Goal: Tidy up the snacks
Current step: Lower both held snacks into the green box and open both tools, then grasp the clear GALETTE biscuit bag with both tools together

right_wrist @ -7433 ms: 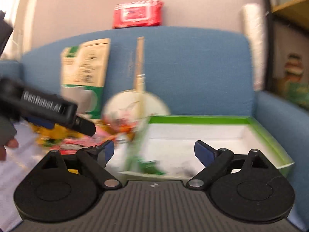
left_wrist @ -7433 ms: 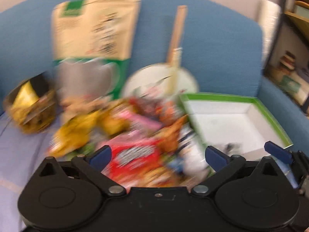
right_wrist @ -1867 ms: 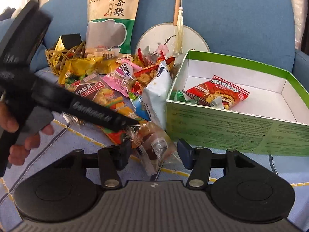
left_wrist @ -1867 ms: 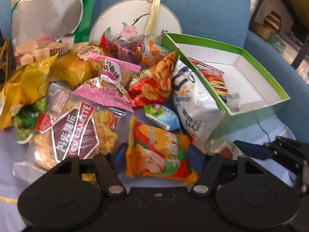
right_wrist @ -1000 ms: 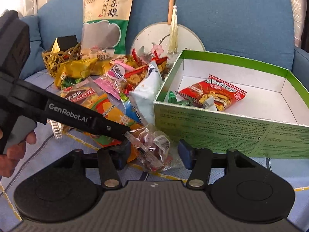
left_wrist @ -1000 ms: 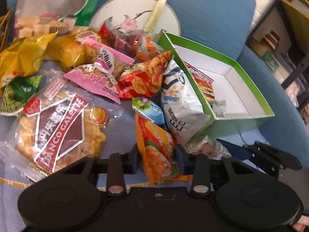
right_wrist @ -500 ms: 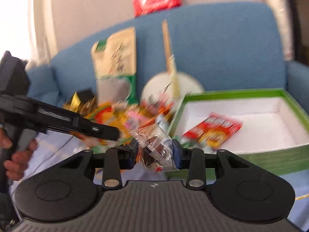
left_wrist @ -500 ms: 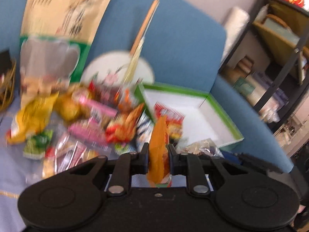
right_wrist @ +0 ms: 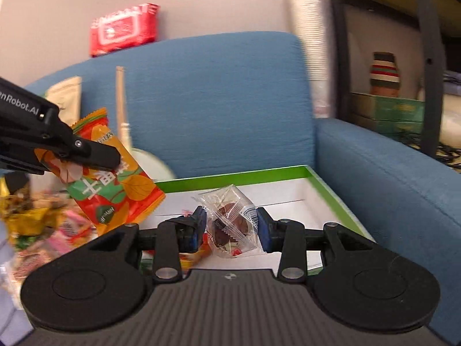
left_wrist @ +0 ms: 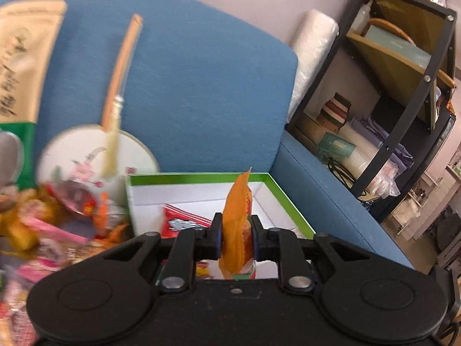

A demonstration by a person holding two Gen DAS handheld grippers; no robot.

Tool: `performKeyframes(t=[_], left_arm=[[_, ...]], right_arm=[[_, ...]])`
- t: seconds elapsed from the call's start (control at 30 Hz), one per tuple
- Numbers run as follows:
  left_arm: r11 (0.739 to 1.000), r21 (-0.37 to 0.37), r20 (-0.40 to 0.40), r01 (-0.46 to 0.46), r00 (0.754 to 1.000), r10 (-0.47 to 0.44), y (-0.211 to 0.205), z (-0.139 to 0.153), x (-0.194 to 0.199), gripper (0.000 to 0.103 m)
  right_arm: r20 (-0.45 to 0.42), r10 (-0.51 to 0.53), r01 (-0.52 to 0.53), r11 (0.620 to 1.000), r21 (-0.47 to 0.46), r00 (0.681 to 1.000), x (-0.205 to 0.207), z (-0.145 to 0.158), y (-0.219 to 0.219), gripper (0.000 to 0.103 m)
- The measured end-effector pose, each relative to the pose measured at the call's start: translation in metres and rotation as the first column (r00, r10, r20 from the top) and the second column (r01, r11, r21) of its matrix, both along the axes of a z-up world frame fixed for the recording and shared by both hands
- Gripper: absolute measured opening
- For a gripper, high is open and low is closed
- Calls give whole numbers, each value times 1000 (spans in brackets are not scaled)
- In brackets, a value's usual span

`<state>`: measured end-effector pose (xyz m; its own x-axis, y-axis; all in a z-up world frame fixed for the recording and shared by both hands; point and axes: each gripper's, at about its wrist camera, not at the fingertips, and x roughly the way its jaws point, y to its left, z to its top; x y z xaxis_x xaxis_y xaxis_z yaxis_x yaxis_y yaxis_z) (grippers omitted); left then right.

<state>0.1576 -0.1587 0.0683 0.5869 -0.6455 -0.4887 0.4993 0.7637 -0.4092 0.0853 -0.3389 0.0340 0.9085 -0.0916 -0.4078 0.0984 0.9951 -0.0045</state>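
The left gripper clamps an orange snack packet edge-on, raised in front of the green-rimmed box. The right gripper pinches a clear-wrapped sweet above the box's near edge. A red packet lies inside; loose snacks crowd the blue sofa on the left.
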Motion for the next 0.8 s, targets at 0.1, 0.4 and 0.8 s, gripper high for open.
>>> performKeyframes(t=[0.1, 0.4, 0.8], left_arm=[[1000, 12, 0, 15, 1000, -15, -22, -11, 8, 17], [994, 113, -10, 10, 1000, -9, -54, -48, 27, 20], [981, 152, 127, -120, 987, 101, -12, -20, -2, 103]], right_arm=[[2, -47, 47, 998, -35, 999, 1, -3, -9, 65], [-72, -72, 67, 995, -70, 995, 15, -20, -9, 66], [87, 9, 6, 986, -169, 996, -13, 2, 15, 103]])
